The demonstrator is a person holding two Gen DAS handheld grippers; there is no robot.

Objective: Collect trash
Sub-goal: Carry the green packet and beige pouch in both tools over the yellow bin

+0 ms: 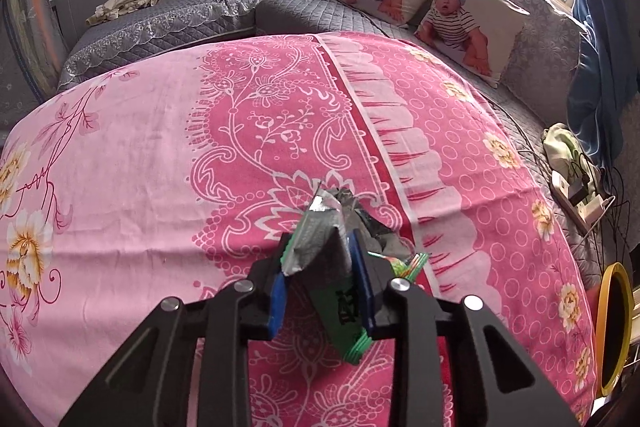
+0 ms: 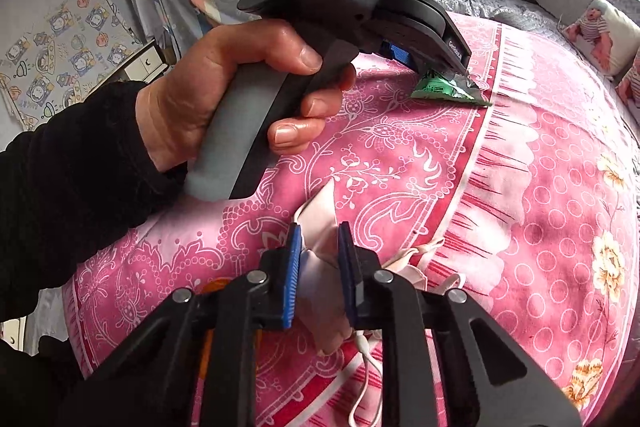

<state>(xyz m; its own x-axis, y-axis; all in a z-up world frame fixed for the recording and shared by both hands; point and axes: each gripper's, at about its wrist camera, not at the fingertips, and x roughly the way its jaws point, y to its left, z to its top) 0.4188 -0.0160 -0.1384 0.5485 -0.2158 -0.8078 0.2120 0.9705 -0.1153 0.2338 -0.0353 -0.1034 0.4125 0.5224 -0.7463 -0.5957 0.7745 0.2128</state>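
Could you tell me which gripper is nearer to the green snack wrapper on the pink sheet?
Left. The left gripper is clamped on the green wrapper; the right gripper holds a pale face mask nearer the bed edge.

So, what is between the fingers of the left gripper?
A green and silver snack wrapper, pinched between the fingers; the left wrist view shows it best.

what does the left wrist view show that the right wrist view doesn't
Only the left wrist view shows the left hand-held gripper from behind, closed on a green and silver wrapper, plus a yellow-rimmed bin at the right edge and a power strip.

Only the right wrist view shows the right hand-held gripper closed on a pale pink face mask, and the person's left hand on the other gripper's handle.

Both show the pink floral sheet, the wrapper and the baby-print cushions.
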